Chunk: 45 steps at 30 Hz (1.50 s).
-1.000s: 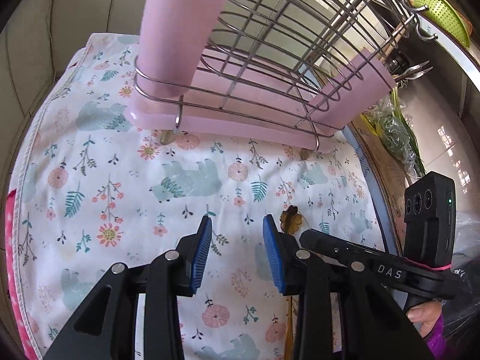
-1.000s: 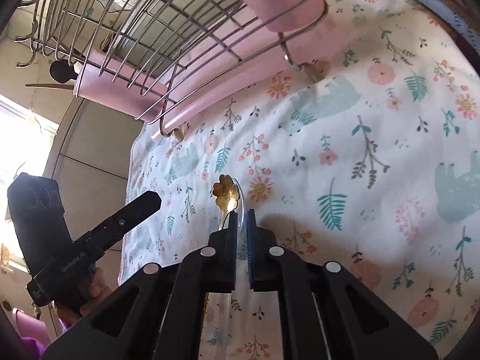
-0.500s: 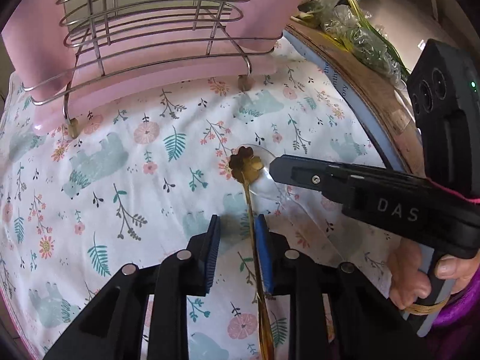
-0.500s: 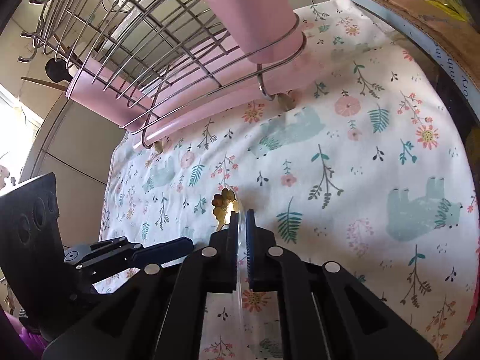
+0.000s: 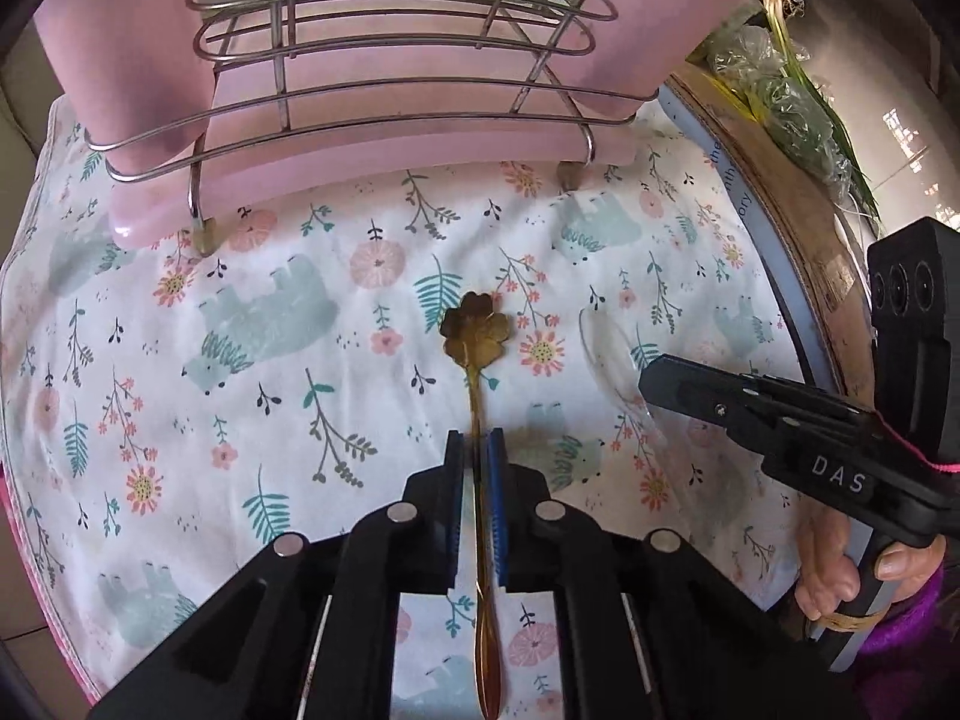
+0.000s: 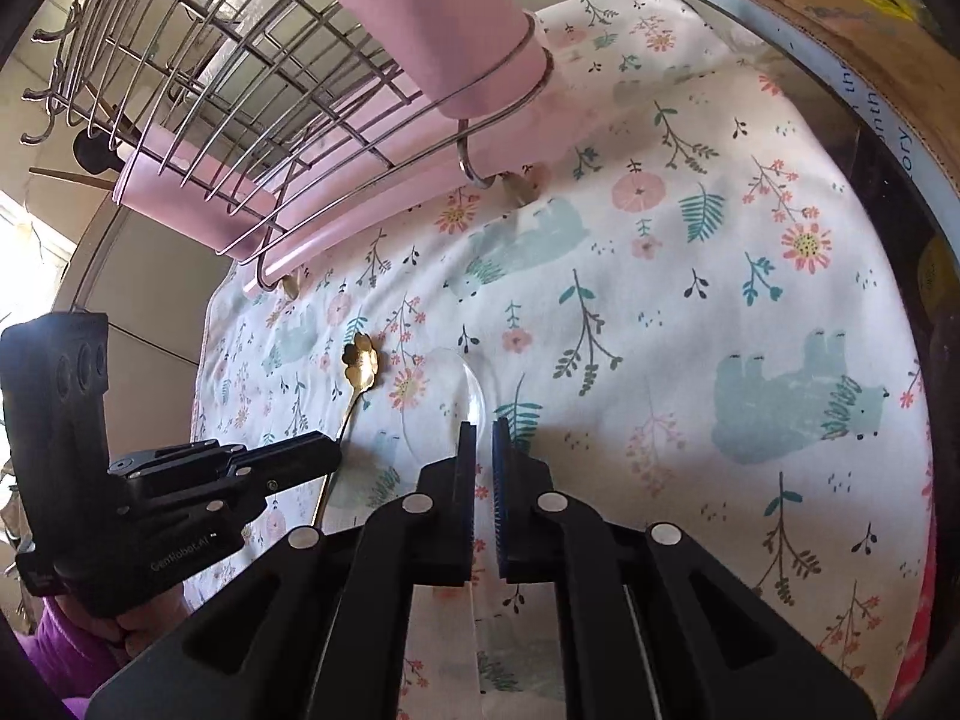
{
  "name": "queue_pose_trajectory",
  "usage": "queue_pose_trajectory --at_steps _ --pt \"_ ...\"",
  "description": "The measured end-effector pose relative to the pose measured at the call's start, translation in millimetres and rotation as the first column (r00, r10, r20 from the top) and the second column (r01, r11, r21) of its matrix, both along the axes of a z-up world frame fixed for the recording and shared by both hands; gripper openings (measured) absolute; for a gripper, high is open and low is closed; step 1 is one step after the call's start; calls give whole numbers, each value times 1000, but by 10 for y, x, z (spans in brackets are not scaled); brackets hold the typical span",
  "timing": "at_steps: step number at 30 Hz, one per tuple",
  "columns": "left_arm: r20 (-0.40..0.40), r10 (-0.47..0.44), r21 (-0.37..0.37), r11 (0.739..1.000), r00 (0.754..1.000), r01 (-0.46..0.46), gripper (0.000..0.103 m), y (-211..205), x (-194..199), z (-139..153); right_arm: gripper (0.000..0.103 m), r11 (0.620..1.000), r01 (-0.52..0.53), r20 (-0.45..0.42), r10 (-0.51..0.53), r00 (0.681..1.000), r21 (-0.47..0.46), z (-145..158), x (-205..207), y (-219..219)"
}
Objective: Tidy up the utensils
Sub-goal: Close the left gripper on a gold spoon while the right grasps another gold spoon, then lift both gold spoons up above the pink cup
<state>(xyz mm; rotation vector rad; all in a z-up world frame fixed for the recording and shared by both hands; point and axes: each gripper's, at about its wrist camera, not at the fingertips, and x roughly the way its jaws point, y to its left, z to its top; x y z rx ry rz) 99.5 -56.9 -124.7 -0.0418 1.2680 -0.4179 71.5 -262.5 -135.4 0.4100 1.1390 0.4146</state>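
A gold spoon with a flower-shaped bowl (image 5: 477, 324) lies on the floral cloth (image 5: 270, 360). My left gripper (image 5: 477, 450) is shut on its handle, which runs back between the fingers. The spoon also shows in the right wrist view (image 6: 360, 360). A clear plastic spoon (image 6: 462, 390) lies beside it; in the left wrist view (image 5: 606, 348) it is faint. My right gripper (image 6: 483, 438) is closed around the clear spoon's handle, its bowl sticking out ahead. In the left wrist view the right gripper (image 5: 660, 378) sits to the right.
A wire dish rack (image 5: 390, 48) on a pink tray (image 5: 420, 162) stands at the back of the cloth. A brown board edge (image 5: 798, 222) with bagged greens (image 5: 780, 102) lies at the right. Utensils hang from the rack's hooks (image 6: 96, 150).
My left gripper moved onto the gold spoon and closed on its handle. My right gripper shifted right with the clear spoon, away from the gold spoon.
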Motion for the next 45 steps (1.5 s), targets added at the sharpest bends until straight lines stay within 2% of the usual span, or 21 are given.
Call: queue_pose_trajectory --at_steps 1,3,5,9,12,14,17,18,20,21,23,27,32,39,45 --pt "-3 -6 1 1000 1000 6 8 -7 40 11 11 1000 -8 -9 8 1000 9 6 14 0" --pt "-23 -24 3 1000 999 24 9 -33 107 2 25 999 -20 -22 21 1000 40 38 45 -56" --pt "-55 -35 11 999 998 36 9 -85 164 -43 33 998 -31 -27 33 999 49 82 85 -74" --pt "-89 -60 33 997 994 63 9 -159 262 -68 34 995 -103 -50 103 993 3 107 171 17" --pt "-121 -73 48 996 990 79 8 -179 320 -74 34 984 -165 -49 162 986 -66 85 231 151" --pt "-124 -83 73 993 989 92 4 -226 337 -80 34 969 -208 -27 206 978 -131 122 258 256" --pt "-99 -105 106 988 989 116 3 -270 296 -65 32 944 -255 1 261 965 -208 151 243 411" --pt "-89 -106 112 987 990 116 3 -279 283 -58 23 938 -263 5 271 963 -225 137 232 448" --pt "-70 -100 111 988 992 107 2 -275 254 -49 11 931 -256 21 271 962 -262 128 206 481" --pt "-60 -94 105 989 994 100 2 -273 242 -40 8 935 -259 21 272 962 -242 127 204 465" --pt "-36 -78 86 993 996 81 2 -221 208 -17 5 948 -254 13 261 965 -192 118 195 412" --pt "30 -35 6 999 999 34 2 -82 115 135 4 964 -214 52 225 973 -160 197 129 288" --pt "164 41 -102 994 986 -24 2 227 -35 482 4 985 -141 172 156 973 -95 468 -3 125" --pt "315 164 -227 969 935 -93 1 533 -275 943 4 996 -54 319 74 945 -72 866 -173 -11" --pt "407 233 -294 949 883 -114 1 724 -455 1286 4 996 -11 446 48 894 -86 1220 -335 66"
